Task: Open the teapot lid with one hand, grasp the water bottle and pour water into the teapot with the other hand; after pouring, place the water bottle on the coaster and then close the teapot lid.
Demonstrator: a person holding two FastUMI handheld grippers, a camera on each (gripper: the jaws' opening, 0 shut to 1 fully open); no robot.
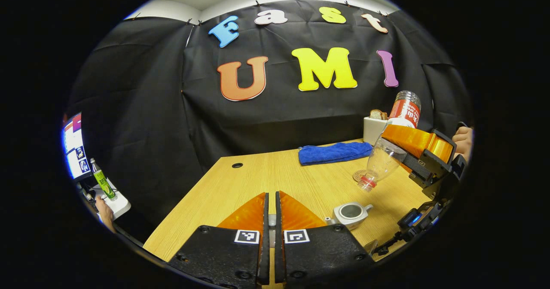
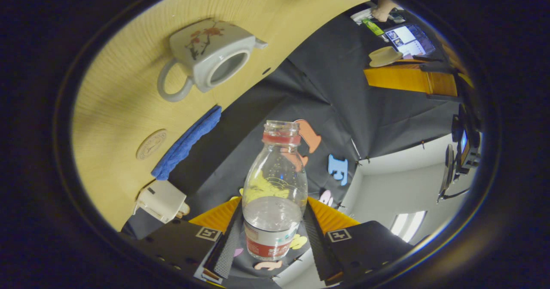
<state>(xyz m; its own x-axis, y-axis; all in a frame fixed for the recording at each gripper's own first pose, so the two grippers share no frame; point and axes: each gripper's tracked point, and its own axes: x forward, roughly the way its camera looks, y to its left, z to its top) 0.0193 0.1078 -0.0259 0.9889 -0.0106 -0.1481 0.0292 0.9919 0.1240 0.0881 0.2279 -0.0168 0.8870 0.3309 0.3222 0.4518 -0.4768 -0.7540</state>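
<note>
The clear water bottle (image 1: 386, 153) with a red label is tipped neck-down over the wooden table (image 1: 266, 177), held by my right gripper (image 1: 397, 143), which is shut on its body. Its uncapped mouth hangs above and behind the white teapot (image 1: 350, 214), which stands open. I see no stream of water. The round coaster (image 1: 357, 175) lies just behind the bottle's neck. In the right gripper view the bottle (image 2: 275, 186) rises between the fingers of my right gripper (image 2: 273, 201), with the teapot (image 2: 210, 59) and coaster (image 2: 151, 144) beyond. My left gripper (image 1: 270, 194) is shut on the teapot lid (image 2: 384, 56), held aside.
A folded blue cloth (image 1: 335, 152) lies at the table's far edge beside a white box (image 1: 374, 128). A cable hole (image 1: 236, 165) marks the far left corner. Off the table to the left are a monitor (image 1: 75, 151) and a green bottle (image 1: 103, 184).
</note>
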